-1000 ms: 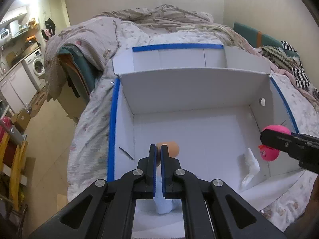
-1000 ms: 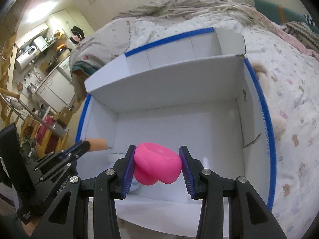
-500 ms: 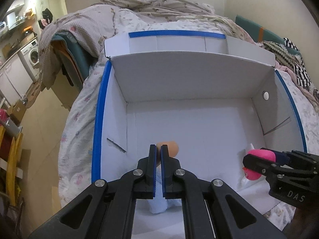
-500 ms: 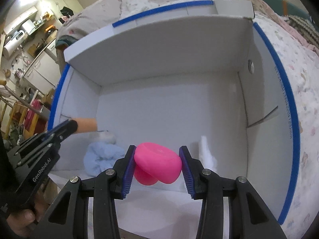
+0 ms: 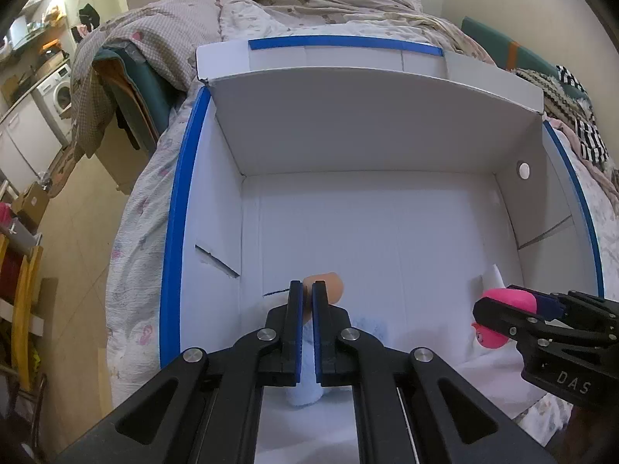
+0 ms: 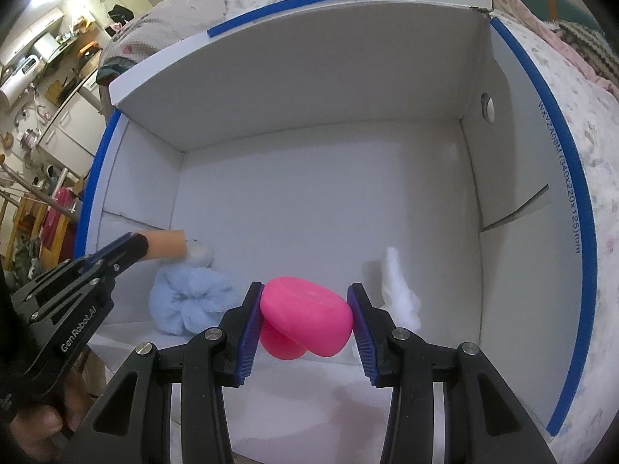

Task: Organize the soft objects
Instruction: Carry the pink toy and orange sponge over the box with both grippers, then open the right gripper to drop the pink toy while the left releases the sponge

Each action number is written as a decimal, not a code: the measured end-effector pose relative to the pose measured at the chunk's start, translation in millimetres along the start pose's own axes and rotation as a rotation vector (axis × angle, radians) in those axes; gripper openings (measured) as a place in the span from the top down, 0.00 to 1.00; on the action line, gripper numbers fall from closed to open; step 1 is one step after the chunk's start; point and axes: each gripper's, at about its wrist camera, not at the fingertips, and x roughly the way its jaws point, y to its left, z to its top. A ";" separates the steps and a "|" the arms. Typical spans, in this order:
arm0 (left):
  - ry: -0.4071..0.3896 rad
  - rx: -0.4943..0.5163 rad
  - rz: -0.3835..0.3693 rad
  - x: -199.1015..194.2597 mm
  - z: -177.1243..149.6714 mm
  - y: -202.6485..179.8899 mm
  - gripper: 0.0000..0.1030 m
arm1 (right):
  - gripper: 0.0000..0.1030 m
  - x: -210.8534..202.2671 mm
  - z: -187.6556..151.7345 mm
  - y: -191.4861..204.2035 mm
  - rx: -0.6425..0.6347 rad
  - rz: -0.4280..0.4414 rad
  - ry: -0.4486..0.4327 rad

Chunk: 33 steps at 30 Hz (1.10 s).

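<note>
A white cardboard box (image 5: 387, 147) with blue-taped rims lies open on a bed; it also shows in the right wrist view (image 6: 309, 89). My left gripper (image 5: 308, 290) is shut on a light-blue plush toy with an orange part (image 5: 329, 284), held low inside the box at its near left; the right wrist view shows the plush (image 6: 193, 301) resting on the box floor. My right gripper (image 6: 305, 297) is shut on a pink soft toy (image 6: 305, 311), inside the box at its near right; this toy shows in the left wrist view (image 5: 506, 301). A white soft piece (image 6: 398, 290) lies beside it.
The box sits on a floral bedsheet (image 5: 139, 270) with crumpled blankets (image 5: 309, 4) behind. A washing machine (image 5: 58, 92) and shelves stand to the left beyond the bed. The far half of the box floor (image 6: 329, 193) is bare.
Both grippers have moved forward and down into the box with their toys. The blue plush now rests on the box floor. The pink toy sits lower, beside the white piece.
</note>
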 end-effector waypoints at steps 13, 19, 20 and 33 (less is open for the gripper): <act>0.017 -0.006 0.023 2.3 -1.1 -0.5 0.75 | 0.51 2.0 -0.3 -1.2 0.007 -0.005 -0.003; -0.015 -0.016 0.026 -7.6 1.5 -0.4 0.52 | 0.31 -4.0 1.8 -3.1 0.016 -0.003 -0.037; -0.022 -0.014 0.028 -9.5 1.7 -0.2 0.49 | 0.29 -5.0 2.0 -3.2 0.017 -0.005 -0.043; -0.053 -0.031 0.058 -16.7 2.4 1.0 0.43 | 0.00 -21.5 4.6 -2.7 0.019 0.027 -0.140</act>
